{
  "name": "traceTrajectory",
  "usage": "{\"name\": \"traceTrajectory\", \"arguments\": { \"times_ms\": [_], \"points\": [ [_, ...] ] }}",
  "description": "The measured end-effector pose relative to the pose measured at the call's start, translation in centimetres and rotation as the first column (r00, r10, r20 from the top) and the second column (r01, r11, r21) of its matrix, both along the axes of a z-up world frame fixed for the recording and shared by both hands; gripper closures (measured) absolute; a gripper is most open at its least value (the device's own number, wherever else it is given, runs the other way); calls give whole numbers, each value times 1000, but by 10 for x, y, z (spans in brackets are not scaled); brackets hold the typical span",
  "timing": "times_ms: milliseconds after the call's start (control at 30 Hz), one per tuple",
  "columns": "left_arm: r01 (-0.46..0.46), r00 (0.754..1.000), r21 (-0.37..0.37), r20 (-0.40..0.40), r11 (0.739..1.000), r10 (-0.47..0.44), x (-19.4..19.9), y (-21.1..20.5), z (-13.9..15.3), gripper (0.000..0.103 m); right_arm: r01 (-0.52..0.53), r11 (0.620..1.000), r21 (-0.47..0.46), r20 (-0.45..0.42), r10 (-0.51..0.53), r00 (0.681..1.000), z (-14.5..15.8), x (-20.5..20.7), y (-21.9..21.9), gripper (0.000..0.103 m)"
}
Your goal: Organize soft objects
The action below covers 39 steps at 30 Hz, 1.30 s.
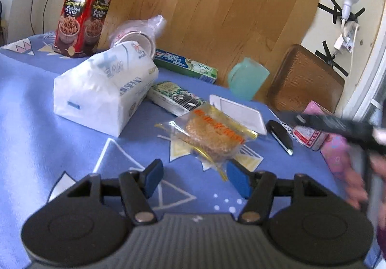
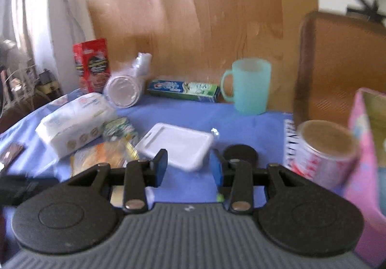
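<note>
A: Start at the jaws. What have they got?

B: Nothing, either pair. The left gripper point(image 1: 194, 178) stands partly open over the blue worktop point(image 1: 36, 124), its pads apart with only cloth between them. The right gripper point(image 2: 189, 167) is also partly open and empty, hovering low above the cloth.

A: And what lies nearest?

B: Just ahead of the left jaws is a clear snack packet point(image 1: 212, 135) with a brown cake inside, its near corner close to the right-hand pad but not touching it. Beyond it sits the white tissue pack point(image 1: 103, 90), soft and bulging, and beside that a small patterned packet point(image 1: 175, 97). Ahead of the right jaws lies a flat white lid point(image 2: 178, 146).

A: So how far along is the sorting?

B: Early, I judge. The soft items lie mixed among hard ones: a red box point(image 1: 82, 16), a toothpaste box point(image 1: 185, 65), a green mug point(image 1: 248, 77), a tin can point(image 2: 325, 151). Nothing looks grouped yet.

A: Any containers?

B: A brown tray point(image 1: 306, 81) leans upright against the wooden panel, carrying nothing. The mug's inside is hidden from here. A pink bag point(image 2: 366, 148) stands open at the right; I cannot tell what it holds. A plastic bag point(image 2: 125, 85) wraps what looks like stacked bowls.
</note>
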<state>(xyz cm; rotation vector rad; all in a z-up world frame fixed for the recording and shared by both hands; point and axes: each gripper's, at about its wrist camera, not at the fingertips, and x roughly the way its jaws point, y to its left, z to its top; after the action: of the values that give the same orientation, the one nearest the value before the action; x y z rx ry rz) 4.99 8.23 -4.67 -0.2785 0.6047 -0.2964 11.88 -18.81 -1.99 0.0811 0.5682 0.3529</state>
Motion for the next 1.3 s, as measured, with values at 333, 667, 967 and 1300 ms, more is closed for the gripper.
{"name": "traceTrajectory", "arguments": {
  "times_ms": [333, 667, 967, 1300],
  "points": [
    [19, 1000, -37, 9, 999, -18, -2, 5, -4, 42, 57, 956, 288, -325, 41, 945, -25, 87, -13, 86],
    [21, 1000, -71, -1, 997, -21, -4, 8, -4, 41, -127, 985, -114, 129, 142, 981, 48, -75, -13, 94],
    [134, 990, -123, -35, 983, -139, -21, -17, 13, 41, -333, 940, -67, 4, 334, 942, -1, -158, -12, 55],
    [251, 951, -105, -160, 962, -265, -1, -97, 7, 26, -266, 959, -94, -70, 260, 963, -25, -117, -13, 22]
  ]
}}
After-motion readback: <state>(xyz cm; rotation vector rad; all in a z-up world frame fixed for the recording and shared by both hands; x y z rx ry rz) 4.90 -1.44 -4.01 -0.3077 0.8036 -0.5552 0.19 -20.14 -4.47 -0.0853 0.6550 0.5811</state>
